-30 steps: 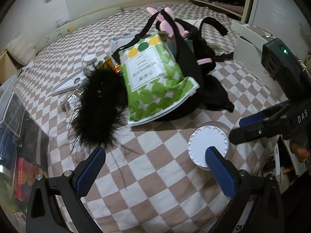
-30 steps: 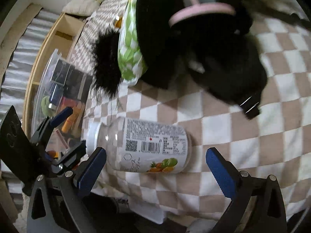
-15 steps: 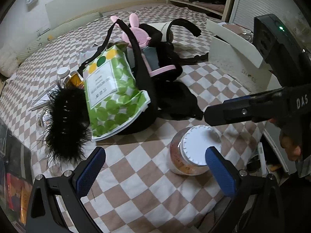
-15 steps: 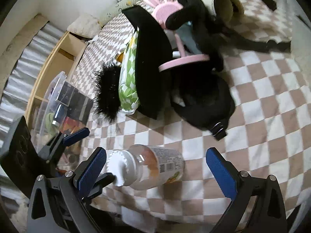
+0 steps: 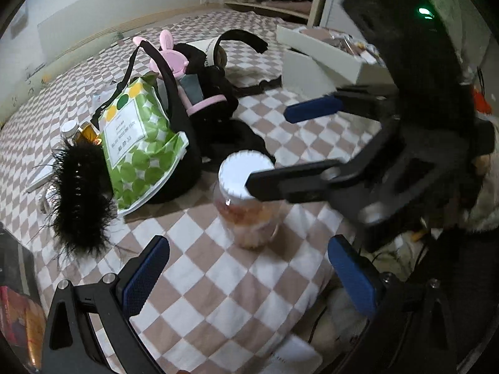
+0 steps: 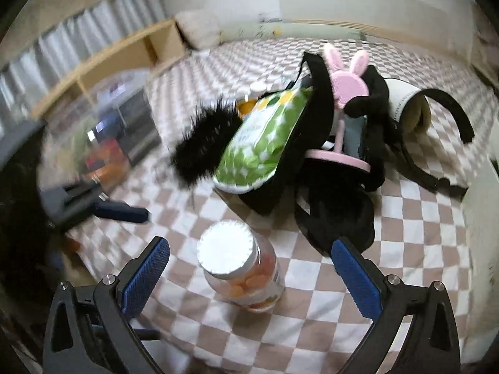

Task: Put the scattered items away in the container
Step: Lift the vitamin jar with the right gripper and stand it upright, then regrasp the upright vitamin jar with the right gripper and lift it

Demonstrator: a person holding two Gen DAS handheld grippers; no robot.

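A clear jar (image 5: 246, 199) of orange gummies with a white lid stands upright on the checkered bedspread (image 5: 218, 296). My left gripper (image 5: 249, 274) is open just short of it, holding nothing. My right gripper (image 5: 268, 149) comes in from the right, open, and its lower finger crosses in front of the lid. In the right wrist view the jar (image 6: 240, 265) sits between the spread fingers of the right gripper (image 6: 249, 277), untouched by either pad. Behind it lies an open black bag (image 5: 187, 143) with a green dotted pouch (image 5: 137, 137) and a pink bunny-eared mirror (image 5: 174, 56).
A black feathery item (image 5: 81, 193) lies left of the pouch, with small bottles (image 5: 70, 129) behind it. A white box (image 5: 312, 62) stands at the bed's far right. A clear storage bin (image 6: 103, 124) sits left of the bed. The bed edge is close below both grippers.
The jar lay on its side a second ago and now stands upright. Both grippers have swung round it; the right one now looks at it from higher up.
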